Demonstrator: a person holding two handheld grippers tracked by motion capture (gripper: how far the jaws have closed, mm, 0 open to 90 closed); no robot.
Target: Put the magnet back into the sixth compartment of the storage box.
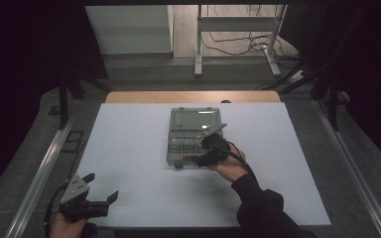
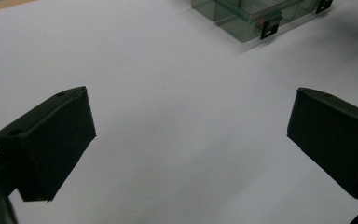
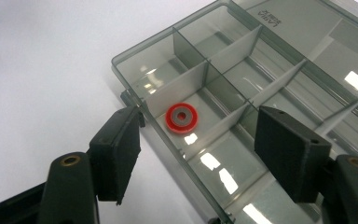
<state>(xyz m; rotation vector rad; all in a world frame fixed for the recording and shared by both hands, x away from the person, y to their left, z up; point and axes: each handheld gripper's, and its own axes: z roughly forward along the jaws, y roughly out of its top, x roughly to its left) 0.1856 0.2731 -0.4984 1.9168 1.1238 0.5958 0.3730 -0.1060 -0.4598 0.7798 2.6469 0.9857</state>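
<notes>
A clear grey compartment box (image 1: 177,130) lies at the middle of the white table, its lid (image 1: 195,118) folded back flat on the far side. A red ring with a grey centre (image 3: 182,117) rests loose on the floor of a front compartment, and is also seen as a red spot (image 1: 185,158) from above. My right gripper (image 3: 198,126) stands open just above that ring, one jaw outside the box's front wall (image 3: 140,49) and the other over the compartments. My left gripper (image 1: 102,186) rests open at the table's near left corner, nothing between its jaws (image 2: 191,107). The box (image 2: 247,18) lies far ahead of it.
The white table top (image 1: 129,148) has a wooden strip (image 1: 193,96) along its far edge. Metal rails run down the left (image 1: 44,168) and right (image 1: 352,163) sides. Beyond the table stand a metal frame (image 1: 238,29) and loose cables (image 1: 238,44) on the floor.
</notes>
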